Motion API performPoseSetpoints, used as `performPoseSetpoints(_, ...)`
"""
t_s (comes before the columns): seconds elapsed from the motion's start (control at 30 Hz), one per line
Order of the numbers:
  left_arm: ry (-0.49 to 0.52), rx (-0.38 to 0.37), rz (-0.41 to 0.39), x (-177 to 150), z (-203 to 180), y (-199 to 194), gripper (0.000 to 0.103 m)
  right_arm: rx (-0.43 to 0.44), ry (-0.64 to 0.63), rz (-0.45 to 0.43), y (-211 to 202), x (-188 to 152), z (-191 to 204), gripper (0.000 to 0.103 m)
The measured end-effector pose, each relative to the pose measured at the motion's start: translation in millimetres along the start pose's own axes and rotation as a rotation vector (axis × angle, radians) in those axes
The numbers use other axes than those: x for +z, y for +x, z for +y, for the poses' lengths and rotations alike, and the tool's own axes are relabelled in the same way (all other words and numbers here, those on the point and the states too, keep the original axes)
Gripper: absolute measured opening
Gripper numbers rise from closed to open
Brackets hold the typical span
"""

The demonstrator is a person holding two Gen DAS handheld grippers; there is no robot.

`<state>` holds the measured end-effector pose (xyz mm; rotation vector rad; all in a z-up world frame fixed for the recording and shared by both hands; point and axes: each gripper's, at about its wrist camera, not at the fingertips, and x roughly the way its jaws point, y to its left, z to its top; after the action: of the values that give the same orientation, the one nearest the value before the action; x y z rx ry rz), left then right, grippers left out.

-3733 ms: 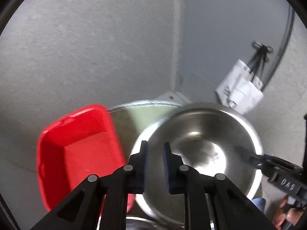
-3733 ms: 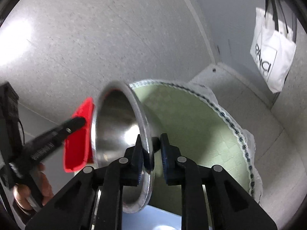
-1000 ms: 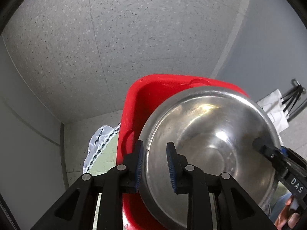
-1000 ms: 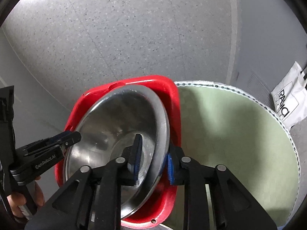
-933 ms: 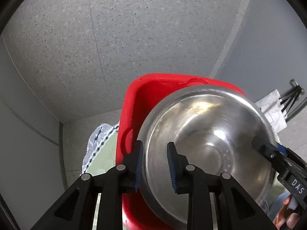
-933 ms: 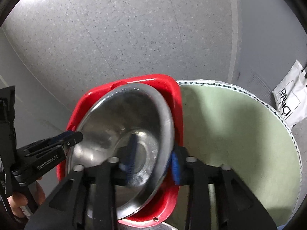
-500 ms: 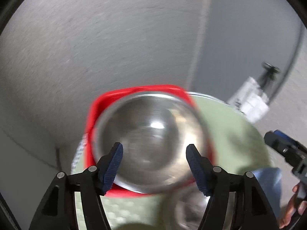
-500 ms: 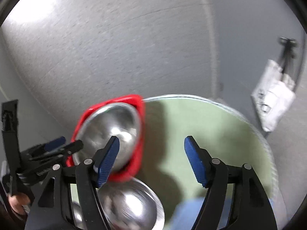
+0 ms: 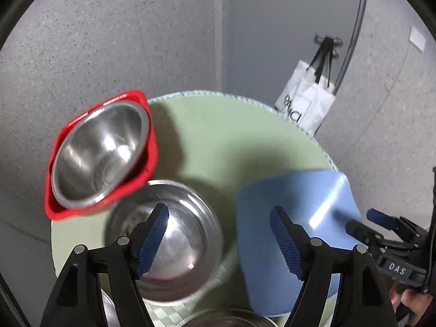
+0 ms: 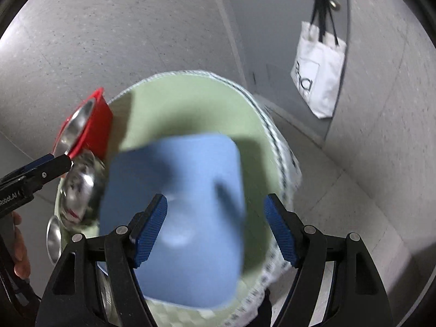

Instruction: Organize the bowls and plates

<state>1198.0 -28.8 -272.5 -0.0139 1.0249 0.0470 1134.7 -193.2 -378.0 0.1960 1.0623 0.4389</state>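
A large steel bowl [image 9: 98, 152] rests tilted inside a red plastic tub [image 9: 148, 160] at the table's left edge; the bowl [image 10: 79, 124] and the tub [image 10: 96, 130] also show in the right wrist view. A second steel bowl [image 9: 174, 248] stands on the round green table [image 9: 234, 147] below my left gripper [image 9: 219, 241], which is open and empty. A blue rectangular tray [image 10: 174, 207] lies on the table under my right gripper [image 10: 212, 229], also open and empty. Another steel bowl rim [image 9: 226, 320] shows at the bottom edge.
A white tote bag [image 10: 317, 73] hangs on the grey wall behind the table. The table [image 10: 190, 103] has a patterned cloth edge. A small steel dish [image 10: 53, 239] sits at the table's left side. The floor is grey speckled.
Both grippers let go of the large steel bowl, which now rests in the red tub. Both opened wide and pulled back and up over the table.
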Motion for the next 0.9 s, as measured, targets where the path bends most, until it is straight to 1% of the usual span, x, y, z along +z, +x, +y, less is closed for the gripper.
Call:
performPoseSetpoints(0.07, 0.0, 0.016, 0.016, -1, -12, 3, 0.072, 0.043, 0.01, 0.037, 4, -9, -9, 0.075)
performPoseSetpoints(0.1, 0.005, 0.029, 0.024, -3, -18, 4, 0.072, 0.09, 0.031, 0.061, 9, -12, -15, 0.069)
performPoseSetpoints(0.13, 0.012, 0.048, 0.032, -5, -26, 7, 0.072, 0.136, 0.049, 0.082, 13, -15, -19, 0.056)
performPoseSetpoints(0.17, 0.015, 0.068, 0.04, -7, -34, 8, 0.072, 0.175, 0.062, 0.098, 17, -17, -25, 0.046)
performPoseSetpoints(0.2, 0.016, 0.08, 0.047, -9, -43, 8, 0.072, 0.206, 0.076, 0.112, 21, -19, -27, 0.02)
performPoseSetpoints(0.23, 0.014, 0.084, 0.054, -11, -48, 9, 0.072, 0.241, 0.096, 0.131, 27, -21, -33, 0.008)
performPoseSetpoints(0.33, 0.01, 0.093, 0.071, -19, -68, 14, 0.072, 0.321, 0.149, 0.13, 31, -27, -49, 0.008)
performPoseSetpoints(0.43, 0.01, 0.101, 0.085, -24, -77, 16, 0.072, 0.373, 0.188, 0.148, 34, -29, -61, 0.009)
performPoseSetpoints(0.53, 0.001, 0.1, 0.095, -26, -84, 22, 0.071, 0.394, 0.192, 0.154, 35, -31, -65, 0.01)
performPoseSetpoints(0.6, -0.004, 0.09, 0.107, -27, -85, 26, 0.063, 0.417, 0.205, 0.16, 39, -31, -67, 0.01)
performPoseSetpoints(0.67, -0.011, 0.073, 0.131, -27, -87, 34, 0.04, 0.433, 0.208, 0.166, 41, -31, -69, 0.01)
performPoseSetpoints(0.7, -0.016, 0.062, 0.14, -27, -87, 37, 0.034, 0.436, 0.207, 0.167, 42, -31, -68, 0.01)
performPoseSetpoints(0.73, -0.02, 0.04, 0.148, -28, -89, 40, 0.023, 0.435, 0.204, 0.167, 42, -31, -67, 0.01)
performPoseSetpoints(0.8, -0.02, 0.056, 0.134, -28, -89, 41, 0.021, 0.432, 0.189, 0.165, 42, -28, -66, 0.01)
performPoseSetpoints(0.87, -0.033, 0.041, 0.128, -27, -84, 41, 0.016, 0.42, 0.181, 0.169, 42, -24, -66, 0.01)
performPoseSetpoints(0.9, -0.041, 0.031, 0.128, -25, -83, 40, 0.015, 0.41, 0.177, 0.168, 42, -23, -65, 0.01)
